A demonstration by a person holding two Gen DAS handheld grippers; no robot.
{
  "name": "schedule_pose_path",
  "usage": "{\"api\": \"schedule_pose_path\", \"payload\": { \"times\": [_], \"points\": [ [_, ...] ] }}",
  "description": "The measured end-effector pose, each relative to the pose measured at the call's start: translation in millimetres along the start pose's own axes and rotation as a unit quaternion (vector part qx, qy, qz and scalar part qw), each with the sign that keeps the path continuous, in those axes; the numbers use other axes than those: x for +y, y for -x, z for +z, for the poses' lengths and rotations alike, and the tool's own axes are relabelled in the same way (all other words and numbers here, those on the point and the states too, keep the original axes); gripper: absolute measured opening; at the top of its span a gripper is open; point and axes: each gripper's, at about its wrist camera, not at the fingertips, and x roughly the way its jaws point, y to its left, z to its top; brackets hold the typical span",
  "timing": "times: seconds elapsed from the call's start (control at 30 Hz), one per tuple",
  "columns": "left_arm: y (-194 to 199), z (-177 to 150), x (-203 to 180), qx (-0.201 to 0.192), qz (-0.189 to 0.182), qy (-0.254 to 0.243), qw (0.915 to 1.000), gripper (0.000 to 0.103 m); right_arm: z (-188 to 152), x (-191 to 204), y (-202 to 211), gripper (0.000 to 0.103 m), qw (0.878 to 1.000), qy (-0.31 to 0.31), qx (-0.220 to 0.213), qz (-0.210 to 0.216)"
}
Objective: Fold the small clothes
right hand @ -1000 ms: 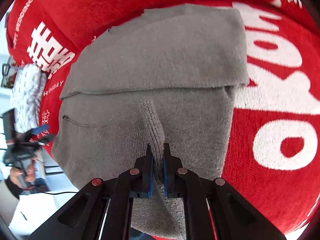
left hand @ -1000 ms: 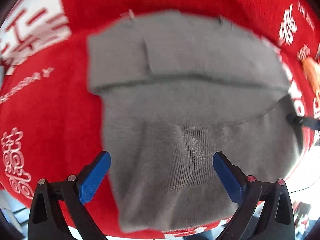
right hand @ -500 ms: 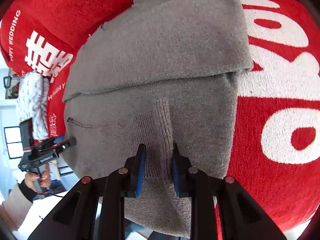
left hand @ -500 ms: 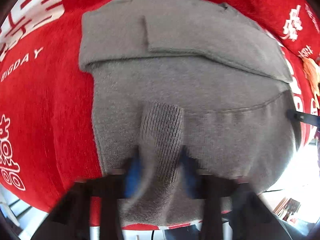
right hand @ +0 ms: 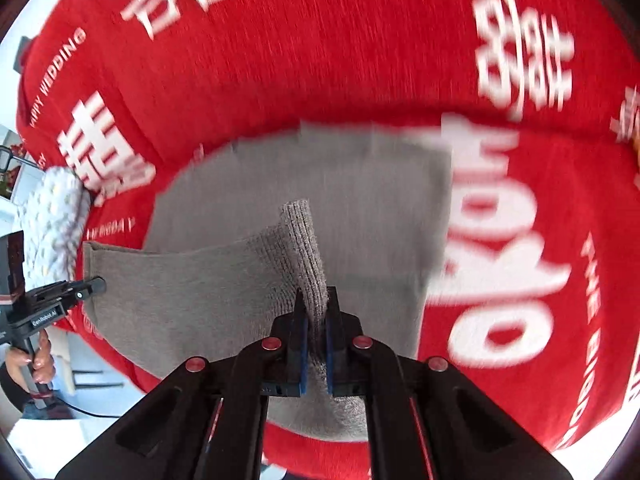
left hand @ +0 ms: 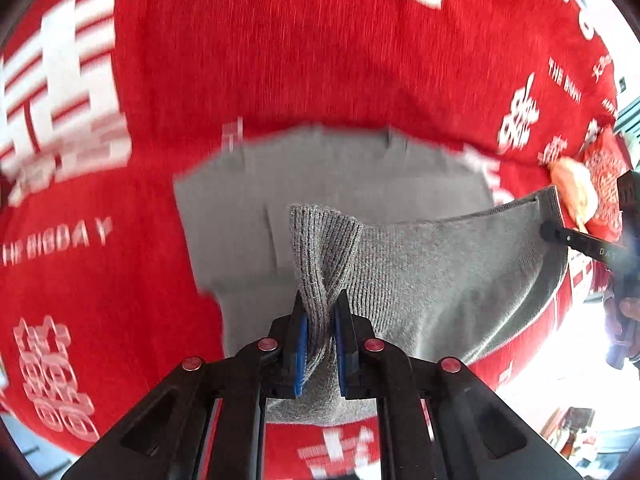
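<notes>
A grey knit garment (left hand: 340, 184) lies on a red cloth (left hand: 280, 60) with white lettering, its upper part folded flat. My left gripper (left hand: 319, 300) is shut on the ribbed hem (left hand: 320, 240) and holds it up off the cloth. In the right wrist view my right gripper (right hand: 316, 296) has its jaws closing on the same hem (right hand: 304, 248) further along, with the knit pinched between the blue pads (right hand: 305, 344). The hem hangs stretched between the two grippers. The other gripper shows at each view's edge: right one (left hand: 560, 236), left one (right hand: 92, 284).
A white patterned cloth (right hand: 52, 208) lies at the red cloth's left edge. An orange object (left hand: 572, 188) and a red packet (left hand: 604, 184) sit at the right edge. A person's hand (right hand: 36, 364) grips the left tool. The red cloth's near edge runs just below the garment.
The left gripper shut on the ribbed hem. The right gripper loosened briefly and shut on it again. Both rose, lifting the garment's lower edge off the cloth.
</notes>
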Motion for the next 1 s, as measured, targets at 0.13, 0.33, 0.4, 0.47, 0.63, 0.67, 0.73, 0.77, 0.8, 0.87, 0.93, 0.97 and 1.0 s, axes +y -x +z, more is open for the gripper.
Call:
{"api": "schedule_pose_path", "payload": {
  "times": [0.13,0.33,0.4,0.47,0.63,0.67,0.73,0.77,0.8,0.87,0.93,0.97,1.0],
  "points": [
    [-12,56,6,-0.045,0.016,-0.020,0.9987,0.013,49,-2,-4,0.007,0.999,0.015,-0.035,-0.014],
    [-74,109,20,-0.049,0.082,-0.025,0.9951,0.013,111,-19,-56,0.007,0.999,0.011,-0.037,-0.020],
    [-102,115,36,-0.031,0.096,-0.001,0.9950,0.013,120,-29,-82,0.007,1.000,-0.004,-0.023,-0.016],
    [-129,115,54,-0.013,0.110,0.028,0.9935,0.013,125,-38,-112,0.007,1.000,-0.010,-0.006,-0.024],
    [-161,107,76,0.006,0.125,0.064,0.9901,0.013,126,-60,-166,0.007,0.998,-0.038,0.027,-0.040],
    [-159,107,78,0.001,0.122,0.071,0.9899,0.013,125,-63,-172,0.008,0.998,-0.042,0.031,-0.039],
    [-153,107,81,0.006,0.101,0.086,0.9912,0.013,123,-65,-175,0.010,0.998,-0.052,0.027,-0.031],
    [-150,107,82,0.009,0.086,0.093,0.9919,0.013,123,-64,-174,0.010,0.998,-0.054,0.025,-0.030],
    [-148,108,83,0.015,0.072,0.096,0.9927,0.027,122,-64,-173,0.010,0.998,-0.056,0.025,-0.028],
    [-140,110,79,0.010,0.073,0.082,0.9939,0.088,123,-65,-171,0.011,0.997,-0.059,0.029,-0.026],
    [-129,113,71,-0.022,0.094,0.052,0.9940,0.097,124,-66,-168,0.016,0.997,-0.068,0.032,-0.020],
    [-130,116,68,-0.017,0.095,0.041,0.9945,0.097,124,-68,-167,0.021,0.997,-0.073,0.032,-0.014],
    [-132,118,68,-0.013,0.094,0.041,0.9947,0.097,125,-68,-166,0.023,0.997,-0.076,0.033,-0.011]
  ]
}}
